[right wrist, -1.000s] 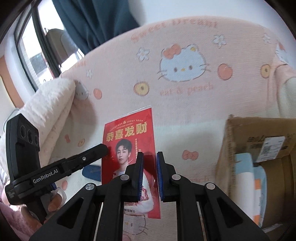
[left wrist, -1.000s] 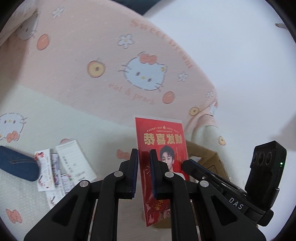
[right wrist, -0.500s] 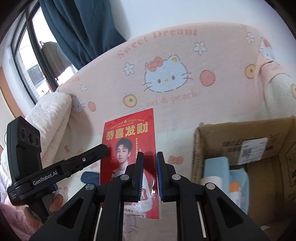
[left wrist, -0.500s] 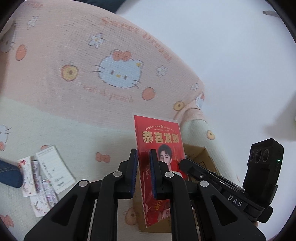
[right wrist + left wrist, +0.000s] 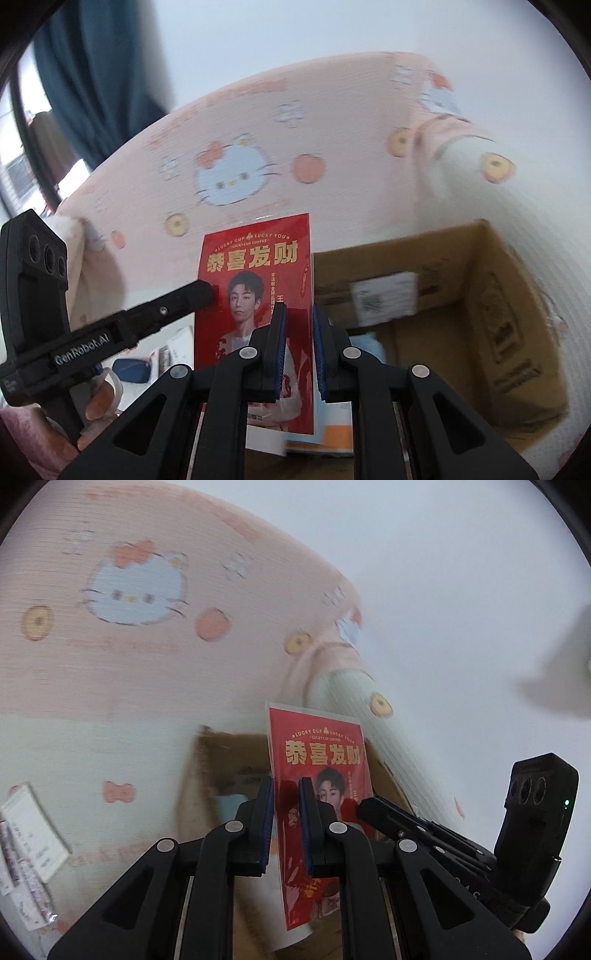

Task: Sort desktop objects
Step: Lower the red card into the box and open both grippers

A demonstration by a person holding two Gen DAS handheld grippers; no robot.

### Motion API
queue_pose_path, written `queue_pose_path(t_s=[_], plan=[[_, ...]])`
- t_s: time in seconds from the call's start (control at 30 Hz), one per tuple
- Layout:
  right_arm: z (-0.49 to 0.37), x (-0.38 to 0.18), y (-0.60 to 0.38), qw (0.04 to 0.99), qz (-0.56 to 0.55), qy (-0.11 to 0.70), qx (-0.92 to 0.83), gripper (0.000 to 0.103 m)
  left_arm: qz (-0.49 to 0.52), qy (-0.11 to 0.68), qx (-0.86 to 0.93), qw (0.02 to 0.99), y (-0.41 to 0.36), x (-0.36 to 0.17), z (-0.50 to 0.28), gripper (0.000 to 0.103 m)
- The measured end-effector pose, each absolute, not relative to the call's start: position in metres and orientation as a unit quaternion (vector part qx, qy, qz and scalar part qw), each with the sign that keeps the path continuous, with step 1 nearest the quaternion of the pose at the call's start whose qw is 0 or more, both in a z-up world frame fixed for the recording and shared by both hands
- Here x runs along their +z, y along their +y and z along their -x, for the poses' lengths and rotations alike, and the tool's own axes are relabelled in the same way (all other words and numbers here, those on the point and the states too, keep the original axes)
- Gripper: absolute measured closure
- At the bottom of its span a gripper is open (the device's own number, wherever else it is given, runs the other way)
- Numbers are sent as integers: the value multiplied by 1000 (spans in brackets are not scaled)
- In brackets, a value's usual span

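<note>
A red card (image 5: 321,753) with gold characters and a man's portrait stands upright, held from two sides. My left gripper (image 5: 286,790) is shut on its left edge. My right gripper (image 5: 298,317) is shut on its right edge, where the card (image 5: 255,266) faces me. The card hangs above an open cardboard box (image 5: 480,314), which also shows in the left wrist view (image 5: 207,760). The box holds a light blue item (image 5: 364,341) and a white and orange packet (image 5: 332,428).
A pink and cream Hello Kitty blanket (image 5: 129,635) covers the surface and rises behind. Paper slips (image 5: 26,830) lie at the left. A dark blue pouch (image 5: 131,369) lies past the left gripper. A dark curtain (image 5: 96,74) hangs at the upper left.
Both grippers have carried the card to the right, from over the blanket to over the open box. The grip on the card is unchanged.
</note>
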State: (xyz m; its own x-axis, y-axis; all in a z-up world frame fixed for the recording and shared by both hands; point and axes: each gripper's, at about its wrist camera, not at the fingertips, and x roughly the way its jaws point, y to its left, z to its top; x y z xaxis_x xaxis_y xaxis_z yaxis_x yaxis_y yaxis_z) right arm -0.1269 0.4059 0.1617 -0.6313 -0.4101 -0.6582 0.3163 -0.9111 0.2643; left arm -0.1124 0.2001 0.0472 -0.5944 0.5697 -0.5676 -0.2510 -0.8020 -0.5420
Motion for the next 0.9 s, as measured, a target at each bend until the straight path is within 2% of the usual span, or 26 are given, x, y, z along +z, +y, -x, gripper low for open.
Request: queue_pose_path(t_s=[0.3,0.53,0.9], plan=[[154,150,469,130,-428,-71,-892,92,489,-218,800,273,270,15,155,90],[172,134,489,85,-468,-42,-878,92,560,-233,750,264,302,-23,178,90],[195,107,507,49,-509,-8,-859,92,597,-225,727,254,330,-58,181,89]])
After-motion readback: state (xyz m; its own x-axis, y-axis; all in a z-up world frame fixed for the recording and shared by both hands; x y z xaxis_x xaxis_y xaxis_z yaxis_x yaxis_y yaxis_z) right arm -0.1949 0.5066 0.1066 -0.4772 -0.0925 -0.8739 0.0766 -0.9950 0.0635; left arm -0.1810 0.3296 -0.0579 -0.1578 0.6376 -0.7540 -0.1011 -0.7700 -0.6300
